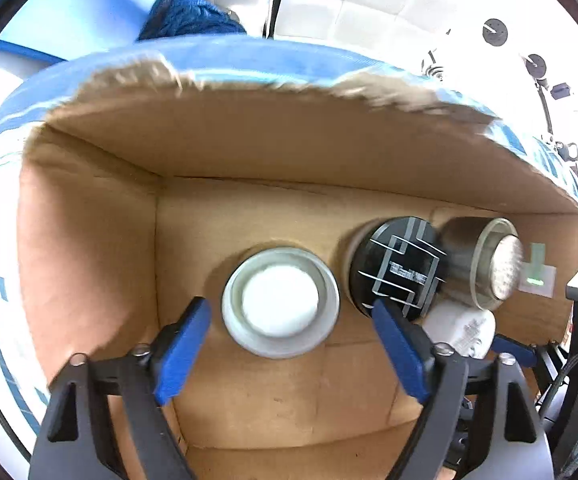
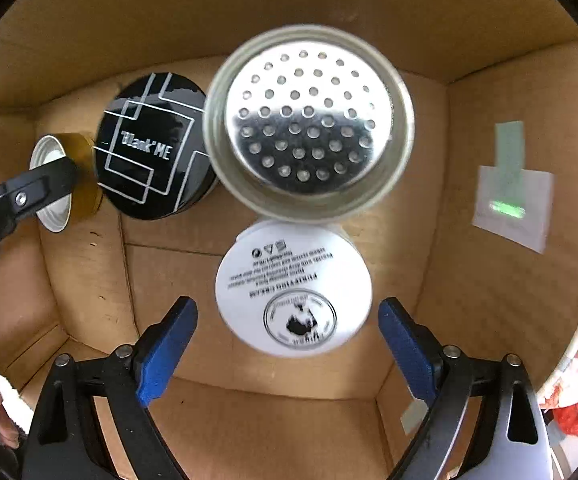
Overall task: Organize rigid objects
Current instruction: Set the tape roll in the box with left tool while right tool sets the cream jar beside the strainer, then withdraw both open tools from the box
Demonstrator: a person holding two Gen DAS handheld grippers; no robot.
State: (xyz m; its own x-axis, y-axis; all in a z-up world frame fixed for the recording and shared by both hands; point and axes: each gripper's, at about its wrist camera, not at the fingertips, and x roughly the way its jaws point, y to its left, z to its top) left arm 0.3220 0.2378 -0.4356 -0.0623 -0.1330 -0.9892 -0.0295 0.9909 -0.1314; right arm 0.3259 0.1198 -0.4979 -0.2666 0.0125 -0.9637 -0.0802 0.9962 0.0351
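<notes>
Left wrist view: the left gripper (image 1: 291,352) stands wide, holding nothing, just short of a white-capped jar (image 1: 281,300) on the floor of the cardboard box (image 1: 101,240). Beside the jar sit a black tin (image 1: 399,266) and a shaker jar (image 1: 485,264).

Right wrist view: the right gripper (image 2: 289,356) is spread wide — empty — around a white tub (image 2: 293,288) without touching it; shaker jar (image 2: 309,120), black tin (image 2: 155,146) and white-capped jar (image 2: 63,184) stand beyond.

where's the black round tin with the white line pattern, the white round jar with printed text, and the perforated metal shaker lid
black round tin with white line pattern (image 2: 151,148), right wrist view, middle of its lid
white round jar with printed text (image 2: 293,290), right wrist view, centre of its printed face
perforated metal shaker lid (image 2: 307,120), right wrist view, centre of the holed disc
</notes>
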